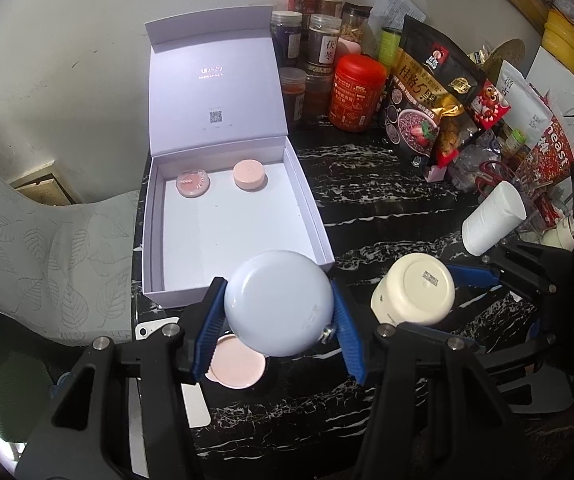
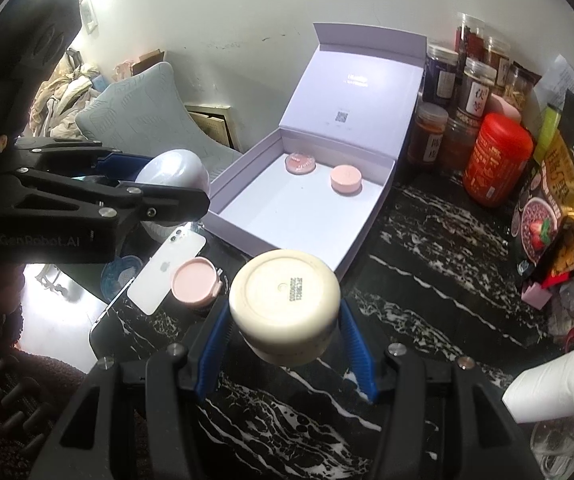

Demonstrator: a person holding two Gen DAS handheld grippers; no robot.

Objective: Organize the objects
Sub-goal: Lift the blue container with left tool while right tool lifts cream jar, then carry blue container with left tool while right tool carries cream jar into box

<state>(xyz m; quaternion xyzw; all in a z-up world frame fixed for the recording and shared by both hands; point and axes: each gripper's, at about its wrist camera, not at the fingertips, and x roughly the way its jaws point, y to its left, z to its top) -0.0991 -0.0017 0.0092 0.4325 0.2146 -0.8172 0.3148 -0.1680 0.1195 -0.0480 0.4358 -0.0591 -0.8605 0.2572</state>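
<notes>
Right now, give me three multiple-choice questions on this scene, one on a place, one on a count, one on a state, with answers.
1. Where does the white phone lie?
A. in the box
B. on the black marble counter
C. on the chair

2. How many small pink round things sit inside the open lilac box?
A. two
B. four
C. none

3. What is the right tool doing?
A. open, empty
B. gripping a cream round jar
C. gripping the phone

Answers: 1 B, it rests beside the box. 2 A, two lie near the hinge. 3 B, blue pads press its sides.
</notes>
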